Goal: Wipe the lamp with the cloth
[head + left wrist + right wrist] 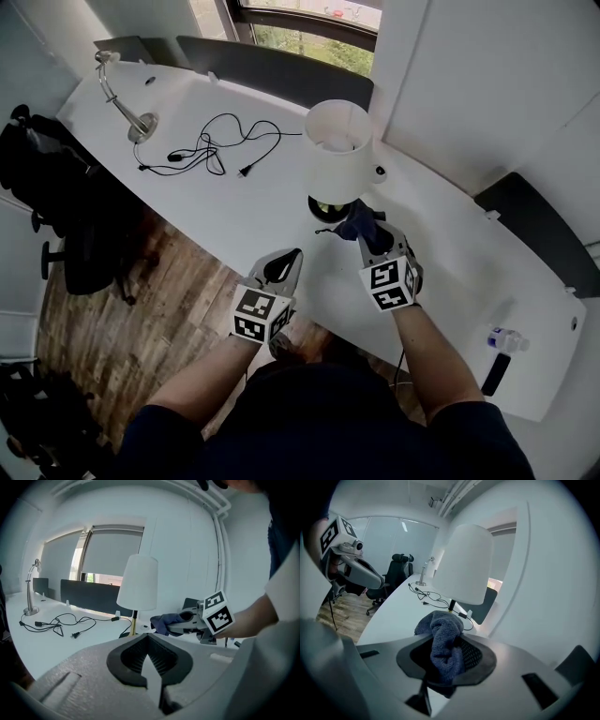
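On the table [450,253], toward the far edge: lamp [337,150], upright. Cloth [359,223] just beside its base, clamped in the jaws of my right gripper [367,234]. Left gripper [284,264] over the table's near edge, jaws closed, empty.

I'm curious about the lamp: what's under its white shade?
Under the shade a thin gold stem goes down to a dark round base on the white table. The shade covers the stem's top and whatever sits up inside it.

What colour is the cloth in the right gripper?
Dark blue cloth, best in right gripper view.
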Demonstrator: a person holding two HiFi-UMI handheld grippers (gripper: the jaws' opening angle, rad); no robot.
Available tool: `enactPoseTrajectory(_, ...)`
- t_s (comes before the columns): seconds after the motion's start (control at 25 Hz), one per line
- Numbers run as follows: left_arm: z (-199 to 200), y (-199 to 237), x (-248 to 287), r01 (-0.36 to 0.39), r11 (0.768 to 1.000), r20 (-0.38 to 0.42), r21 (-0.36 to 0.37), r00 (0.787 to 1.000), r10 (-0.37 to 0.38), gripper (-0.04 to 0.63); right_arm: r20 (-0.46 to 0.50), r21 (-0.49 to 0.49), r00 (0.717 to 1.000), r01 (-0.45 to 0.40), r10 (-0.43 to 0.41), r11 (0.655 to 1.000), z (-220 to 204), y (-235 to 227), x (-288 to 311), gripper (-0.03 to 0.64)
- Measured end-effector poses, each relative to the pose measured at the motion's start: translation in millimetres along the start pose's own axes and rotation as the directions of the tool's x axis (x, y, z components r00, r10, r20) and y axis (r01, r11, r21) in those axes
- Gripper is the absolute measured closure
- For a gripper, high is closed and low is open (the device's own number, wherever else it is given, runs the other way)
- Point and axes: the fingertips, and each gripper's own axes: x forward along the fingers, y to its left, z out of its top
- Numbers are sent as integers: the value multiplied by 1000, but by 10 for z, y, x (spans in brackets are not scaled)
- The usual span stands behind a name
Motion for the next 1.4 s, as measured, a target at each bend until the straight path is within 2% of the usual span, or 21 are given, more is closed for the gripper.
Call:
enactPoseTrajectory(0.2,213,-158,-264,54,999,42,8,998,-54,597,25,18,1000,4,-5,1000,190,194,-270,512)
enactPoseTrajectory(0.4,323,-358,-518,108,994,76,25,991,-109,597,51,25,998,-28,27,999,339,493,-567,512)
enactPoseTrajectory(0.56,379,-464,-731,149,988,83,37,985,-152,597,85,11,995,-61,60,998,524,744,-807,512)
enactPoseTrajectory(0.72,398,-527,-940,178,984,75,18,981,-179,597,125,19,988,-92,89,996,729,898,-1031,512)
enactPoseTrajectory(1.04,540,-587,-1164,185,983,121,21,975,-186,597,194,83,971,-157,139,984,1033,1055,-1485,512)
enactPoseTrajectory(1.4,610,-695,-1327,163,982,164,90,971,-176,597,293,123,938,-230,186,965,1268,1277,-1731,512)
